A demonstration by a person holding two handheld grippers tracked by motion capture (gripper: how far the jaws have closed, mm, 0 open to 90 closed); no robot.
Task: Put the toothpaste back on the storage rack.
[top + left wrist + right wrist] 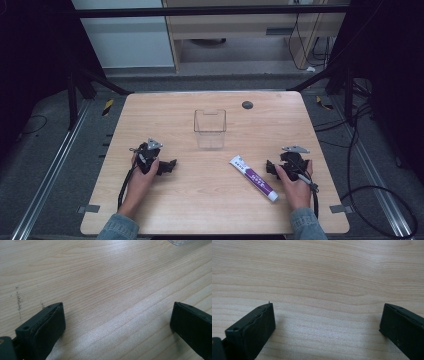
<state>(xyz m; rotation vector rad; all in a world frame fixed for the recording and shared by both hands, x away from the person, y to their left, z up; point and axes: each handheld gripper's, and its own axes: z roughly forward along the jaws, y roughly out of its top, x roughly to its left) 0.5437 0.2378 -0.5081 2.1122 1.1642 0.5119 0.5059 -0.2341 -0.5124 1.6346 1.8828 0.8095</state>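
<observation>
While both grippers rest on the surface (pixel 150 205), the high view shows the left gripper (pixel 171 165) toward the left edge, the right gripper (pixel 270 167) toward the right edge just beside the tube (pixel 253 177), and a clear box (pixel 210 128) mid-surface. Left gripper view: jaws wide apart over bare wood. Right gripper view: jaws likewise spread, nothing between.

A lab — framed test table (pixel 210 200), trailing floor cables (pixel 380 195).
</observation>
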